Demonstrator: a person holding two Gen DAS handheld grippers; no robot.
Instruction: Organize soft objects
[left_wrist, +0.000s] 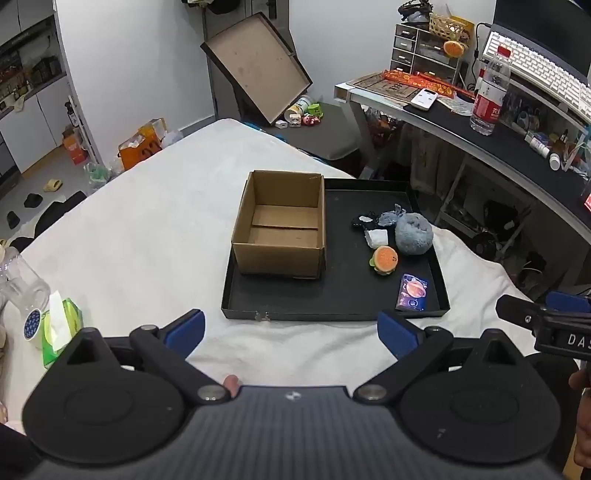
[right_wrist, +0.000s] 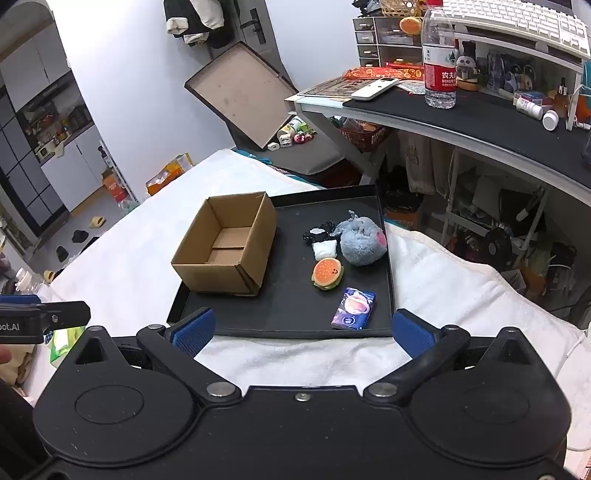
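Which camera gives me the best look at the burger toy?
Right wrist: the burger toy sits nearer the centre, its bun top and little face clear. Left wrist shows it off to the right, smaller and tilted.

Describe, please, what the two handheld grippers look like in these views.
Both the left gripper and the right gripper are matte black plastic, with two round housings, silver pivot pins and angled black linkages ending in jaws faced with blue textured pads. The left body has a ribbed grey centre; white lettering marks each gripper's side.

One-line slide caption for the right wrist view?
Open right gripper hovers before black tray holding empty cardboard box and soft toys.
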